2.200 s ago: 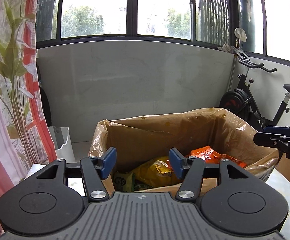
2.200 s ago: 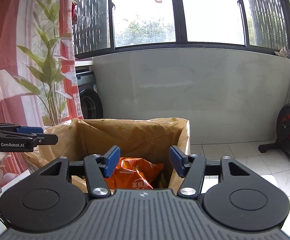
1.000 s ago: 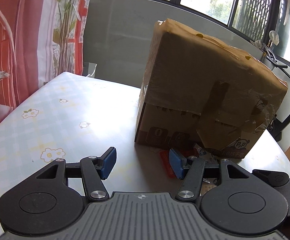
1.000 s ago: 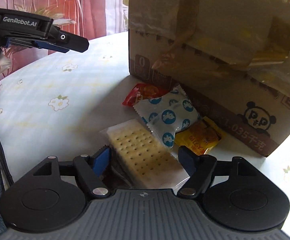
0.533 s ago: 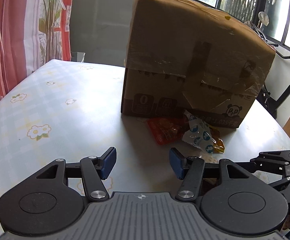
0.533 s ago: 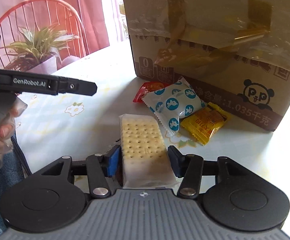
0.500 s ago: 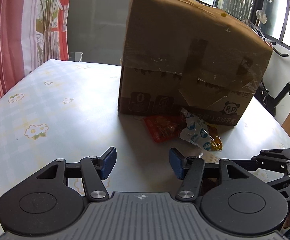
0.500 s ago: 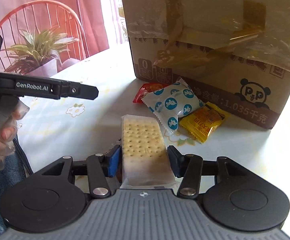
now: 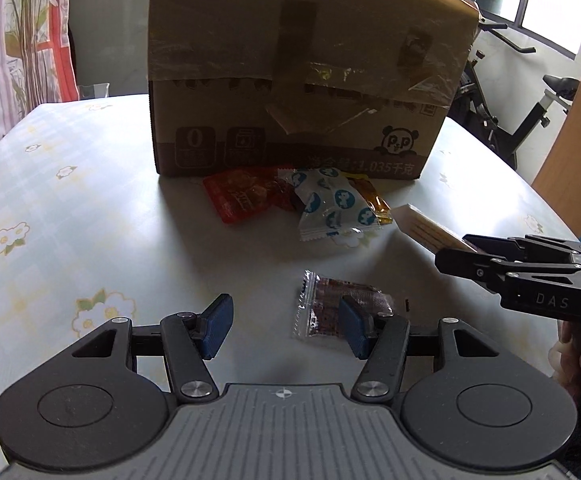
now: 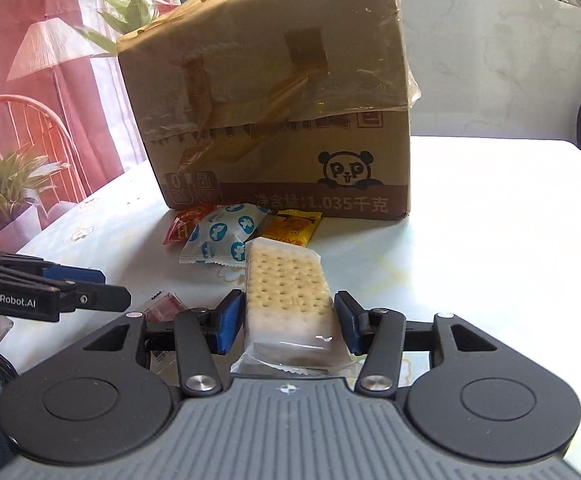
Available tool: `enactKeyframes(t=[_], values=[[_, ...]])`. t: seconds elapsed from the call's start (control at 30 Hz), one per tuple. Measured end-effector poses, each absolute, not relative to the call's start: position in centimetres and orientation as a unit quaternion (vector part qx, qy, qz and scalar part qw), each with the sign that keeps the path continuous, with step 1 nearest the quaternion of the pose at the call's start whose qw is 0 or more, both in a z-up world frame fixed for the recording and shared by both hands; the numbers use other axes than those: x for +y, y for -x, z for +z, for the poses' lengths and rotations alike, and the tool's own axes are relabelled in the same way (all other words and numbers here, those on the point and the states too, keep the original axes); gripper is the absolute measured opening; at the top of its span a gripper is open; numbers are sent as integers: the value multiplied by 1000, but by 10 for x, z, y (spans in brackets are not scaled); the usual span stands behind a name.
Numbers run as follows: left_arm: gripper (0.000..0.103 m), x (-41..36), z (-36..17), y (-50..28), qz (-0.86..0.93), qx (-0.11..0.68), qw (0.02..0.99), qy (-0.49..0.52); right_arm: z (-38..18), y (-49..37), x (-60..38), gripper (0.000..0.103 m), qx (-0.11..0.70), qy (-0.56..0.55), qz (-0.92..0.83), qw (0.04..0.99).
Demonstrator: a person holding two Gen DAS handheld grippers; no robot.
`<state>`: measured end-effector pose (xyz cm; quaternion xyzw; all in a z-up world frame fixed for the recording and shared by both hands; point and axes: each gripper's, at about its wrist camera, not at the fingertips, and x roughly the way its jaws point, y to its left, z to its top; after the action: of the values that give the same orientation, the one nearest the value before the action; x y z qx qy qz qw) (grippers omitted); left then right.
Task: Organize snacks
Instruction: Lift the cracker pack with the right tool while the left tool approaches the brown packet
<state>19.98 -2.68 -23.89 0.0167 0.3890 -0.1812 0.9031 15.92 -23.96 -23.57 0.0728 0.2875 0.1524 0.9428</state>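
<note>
Nearest the right wrist camera, right gripper [image 10: 289, 318] now clamps the cracker pack [image 10: 286, 280], lifted off the table [image 10: 490, 240] since a second ago. Left gripper [image 9: 286, 326] hangs open over a dark sachet [image 9: 332, 308]. Farther off, three packets [image 9: 330, 204] remain before the cardboard box [image 9: 302, 80], unsorted.

I count one box [image 9: 298, 76] on one table [image 9: 90, 216]. Five snacks: one cracker pack [image 10: 288, 292], one red pack [image 9: 242, 196], one blue-dotted pack [image 9: 330, 208], one yellow pack [image 10: 292, 226], one dark clear-wrapped pack [image 9: 322, 308].
</note>
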Motion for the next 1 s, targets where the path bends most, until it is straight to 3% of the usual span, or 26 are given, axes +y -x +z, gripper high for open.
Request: enactKeyframes(t=[0.3,0.63,1.0], values=[[61,-39,-245,-185,-181,414,890,-63,-237,-155,-244,52,276,-86,164,943],[67,-43,-251,-215,-99,385,912,-98,-238,-157,-247,52,278,-98,167,941],[66,-41,-241,-222,-109,402,909,-1,-239,-158,-250,52,278,-110,165,940]])
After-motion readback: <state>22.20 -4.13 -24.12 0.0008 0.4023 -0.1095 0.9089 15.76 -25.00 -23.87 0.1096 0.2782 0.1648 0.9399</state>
